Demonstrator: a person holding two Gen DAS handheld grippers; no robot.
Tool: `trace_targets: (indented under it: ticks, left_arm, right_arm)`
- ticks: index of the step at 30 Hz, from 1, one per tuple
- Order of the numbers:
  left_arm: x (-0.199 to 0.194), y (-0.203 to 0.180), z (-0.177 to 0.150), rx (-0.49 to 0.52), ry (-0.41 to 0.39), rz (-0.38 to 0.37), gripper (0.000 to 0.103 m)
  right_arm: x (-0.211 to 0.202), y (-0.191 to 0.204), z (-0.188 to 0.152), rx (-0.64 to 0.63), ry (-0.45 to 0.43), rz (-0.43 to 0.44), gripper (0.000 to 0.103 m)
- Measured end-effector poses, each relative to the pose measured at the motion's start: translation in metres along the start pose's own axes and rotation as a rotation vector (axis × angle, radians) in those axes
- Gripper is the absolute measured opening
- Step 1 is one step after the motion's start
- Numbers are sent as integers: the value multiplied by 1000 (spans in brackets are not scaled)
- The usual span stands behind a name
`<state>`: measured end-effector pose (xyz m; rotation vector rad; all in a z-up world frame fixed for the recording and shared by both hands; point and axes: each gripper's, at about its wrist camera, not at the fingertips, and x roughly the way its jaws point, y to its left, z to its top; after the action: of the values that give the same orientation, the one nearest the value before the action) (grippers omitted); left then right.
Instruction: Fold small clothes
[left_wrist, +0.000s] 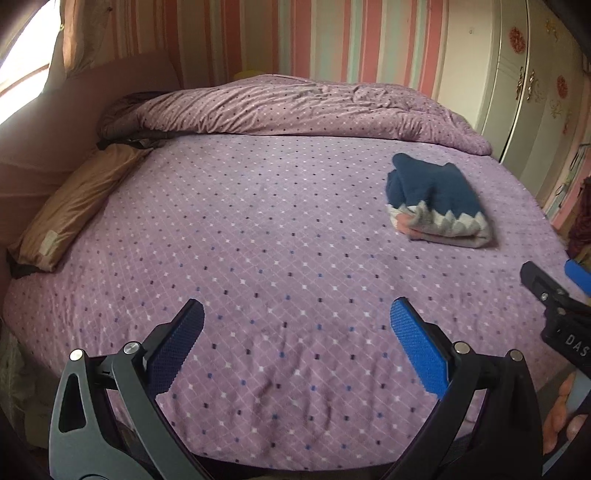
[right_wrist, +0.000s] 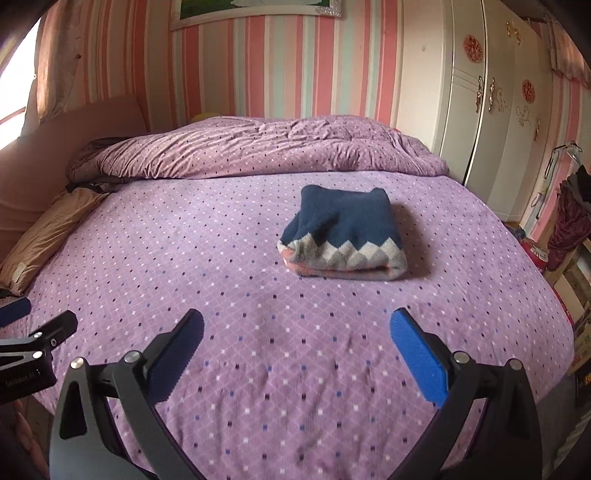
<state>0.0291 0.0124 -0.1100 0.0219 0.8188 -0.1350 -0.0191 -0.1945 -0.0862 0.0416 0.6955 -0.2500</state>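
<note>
both your tools hang spread and empty over the near edge of the bed (right_wrist: 258, 406), left tool (left_wrist: 297, 321) and right tool (right_wrist: 297, 328) side by side, well apart from the sweater (right_wrist: 341, 236). it sits folded into a thick bundle, navy on top, grey zigzag hem facing you, straight ahead of the right tool. the risk, i'd say: grab only the top layer and the fold springs open, or the soft fleece cover (left_wrist: 258, 240) bunches and drags the bundle. a rumpled duvet (right_wrist: 258, 151) lies behind, a tan pillow (left_wrist: 74, 206) at left, striped wall (right_wrist: 258, 66) and white wardrobe (right_wrist: 480, 110) beyond.
</note>
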Motion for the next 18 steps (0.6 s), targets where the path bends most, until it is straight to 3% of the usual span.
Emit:
trace_targets:
  ticks: [9, 11, 18]
  left_arm:
    - [-28, 13, 11, -100, -7, 32, 100]
    - [-35, 13, 18, -80, -2, -8, 100]
    - [-59, 1, 28, -19, -27, 16, 100]
  right_arm:
    - [-35, 4, 23, -9, -41, -16, 101]
    - [-41, 7, 29, -15, -50, -14, 101]
    - [-57, 16, 37, -34, -72, -12, 101]
